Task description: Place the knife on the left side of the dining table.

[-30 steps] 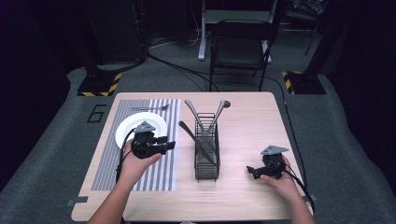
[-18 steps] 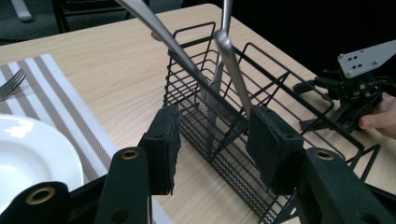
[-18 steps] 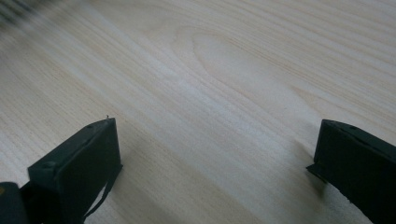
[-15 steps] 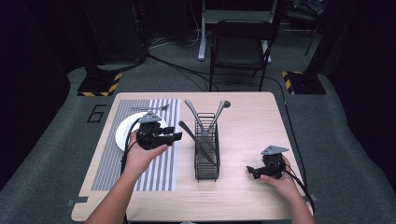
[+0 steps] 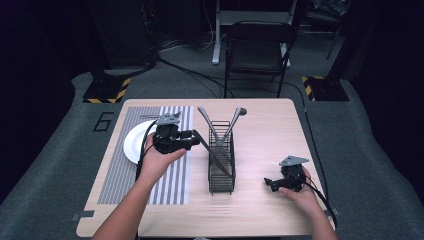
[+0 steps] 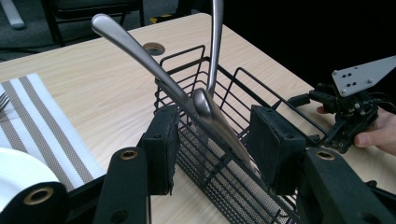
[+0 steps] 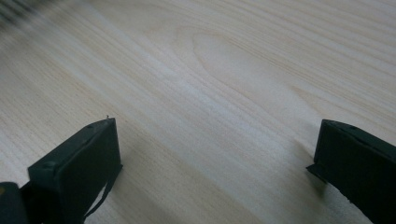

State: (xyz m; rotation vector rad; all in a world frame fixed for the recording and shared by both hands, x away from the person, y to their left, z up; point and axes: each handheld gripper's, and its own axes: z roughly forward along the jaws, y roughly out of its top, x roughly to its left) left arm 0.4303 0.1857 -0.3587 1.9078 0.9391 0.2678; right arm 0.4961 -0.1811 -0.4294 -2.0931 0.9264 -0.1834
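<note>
A black wire cutlery basket [image 5: 221, 165] [image 6: 219, 84] stands mid-table with three metal utensils in it. Two handles [image 5: 206, 121] [image 5: 235, 119] lean apart at the far end. The third utensil [image 5: 212, 156] [image 6: 219, 128] slants out toward my left gripper [image 5: 194, 140] [image 6: 215, 147]. Its rounded handle end lies between the open jaws, and neither pad [image 6: 161, 144] touches it. That gripper hovers above the table and points right at the basket. My right gripper [image 5: 272, 183] [image 7: 215, 163] rests low near the front right, jaws wide apart over bare wood.
A white plate [image 5: 134, 146] [image 6: 14, 172] lies on a grey striped placemat [image 5: 170, 180] [image 6: 32, 112] at the left, just behind my left hand. A black chair [image 5: 257, 50] stands beyond the table's far edge. Bare wood lies between the basket and my right gripper.
My left gripper has risen and moved right from beside the plate to the basket, so the slanting utensil's handle end now sits between its jaws. The right gripper has stayed put.
</note>
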